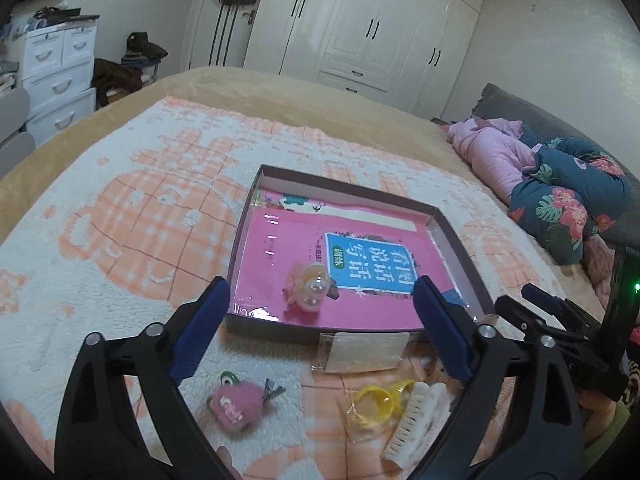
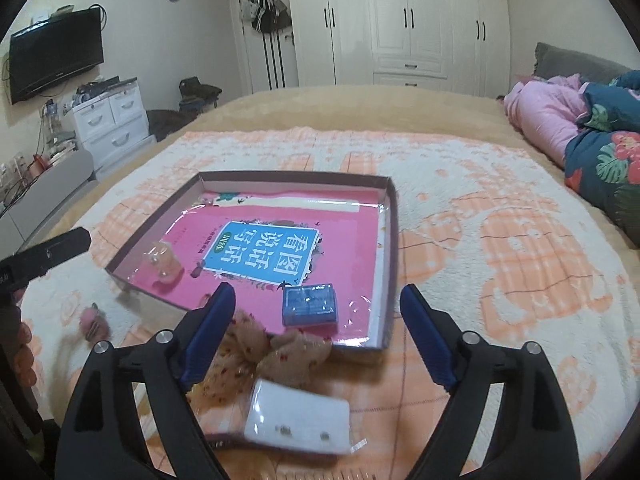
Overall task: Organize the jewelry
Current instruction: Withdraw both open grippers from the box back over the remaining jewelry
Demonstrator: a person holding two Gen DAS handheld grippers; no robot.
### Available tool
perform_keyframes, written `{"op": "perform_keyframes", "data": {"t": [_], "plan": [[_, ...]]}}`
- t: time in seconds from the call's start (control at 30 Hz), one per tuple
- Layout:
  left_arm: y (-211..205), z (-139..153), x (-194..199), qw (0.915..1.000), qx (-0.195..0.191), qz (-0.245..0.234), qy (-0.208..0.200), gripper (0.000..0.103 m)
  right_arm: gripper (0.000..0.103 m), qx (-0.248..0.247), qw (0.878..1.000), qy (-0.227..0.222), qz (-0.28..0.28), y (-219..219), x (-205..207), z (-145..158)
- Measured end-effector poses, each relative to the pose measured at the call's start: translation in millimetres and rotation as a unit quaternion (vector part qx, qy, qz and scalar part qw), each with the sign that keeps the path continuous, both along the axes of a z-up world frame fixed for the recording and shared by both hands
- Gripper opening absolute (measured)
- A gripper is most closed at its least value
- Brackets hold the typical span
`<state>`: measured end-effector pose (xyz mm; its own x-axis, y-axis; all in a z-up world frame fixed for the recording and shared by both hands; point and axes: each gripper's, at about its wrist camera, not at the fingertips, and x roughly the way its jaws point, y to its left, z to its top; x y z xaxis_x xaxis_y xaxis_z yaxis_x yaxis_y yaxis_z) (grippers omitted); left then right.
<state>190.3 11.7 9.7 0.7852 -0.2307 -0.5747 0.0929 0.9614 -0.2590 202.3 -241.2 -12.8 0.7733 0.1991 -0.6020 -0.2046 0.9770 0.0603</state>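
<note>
A shallow brown box (image 1: pixel 460 240) (image 2: pixel 394 240) lies on the bed with a pink book inside. A pink hair tie with clear and orange balls (image 1: pixel 310 288) (image 2: pixel 164 264) lies in it, and a small blue box (image 2: pixel 309 305) too. My left gripper (image 1: pixel 320 316) is open and empty, just in front of the box's near edge. My right gripper (image 2: pixel 314 312) is open and empty, above a beige bow (image 2: pixel 276 348) and a white card in plastic (image 2: pixel 298 422). Near the left gripper lie a pink fuzzy hair clip (image 1: pixel 236 402) (image 2: pixel 94 322), a yellow ring in a bag (image 1: pixel 372 406), a white claw clip (image 1: pixel 416 420) and a clear packet (image 1: pixel 360 350).
The bed has an orange-and-white fleece blanket (image 1: pixel 140 208) (image 2: pixel 500 240). Pink and floral bedding (image 1: pixel 552 184) (image 2: pixel 592 140) is piled at the right. White drawers (image 1: pixel 60 68) stand at the left, wardrobes (image 2: pixel 400 20) behind.
</note>
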Motion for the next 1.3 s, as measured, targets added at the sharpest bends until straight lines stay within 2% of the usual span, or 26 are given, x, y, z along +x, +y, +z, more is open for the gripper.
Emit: {"op": "perform_keyframes", "data": {"t": [0.07, 0.43, 0.93, 1.3], "plan": [[0.0, 5.0, -6.8, 1.0, -0.001, 0.0, -0.008, 0.092, 0.085, 0.0, 1.0, -0.006, 0.0, -2.5, -10.4, 4.1], [-7.6, 10.1, -34.3, 0.9997, 0.007, -0.018, -0.016, 0.092, 0.088, -0.002, 1.0, -0.009, 0.006, -5.3, -43.4, 8.2], [-19.4, -17.4, -58.1, 0.9985, 0.019, -0.047, 0.023, 0.092, 0.088, -0.03, 0.999, 0.002, 0.035, 8.8, -67.9, -10.4], [-33.6, -42.9, -54.9, 0.9939, 0.012, -0.083, 0.072, 0.092, 0.086, -0.053, 0.997, 0.021, 0.047, 19.0, -55.5, -35.0]]}}
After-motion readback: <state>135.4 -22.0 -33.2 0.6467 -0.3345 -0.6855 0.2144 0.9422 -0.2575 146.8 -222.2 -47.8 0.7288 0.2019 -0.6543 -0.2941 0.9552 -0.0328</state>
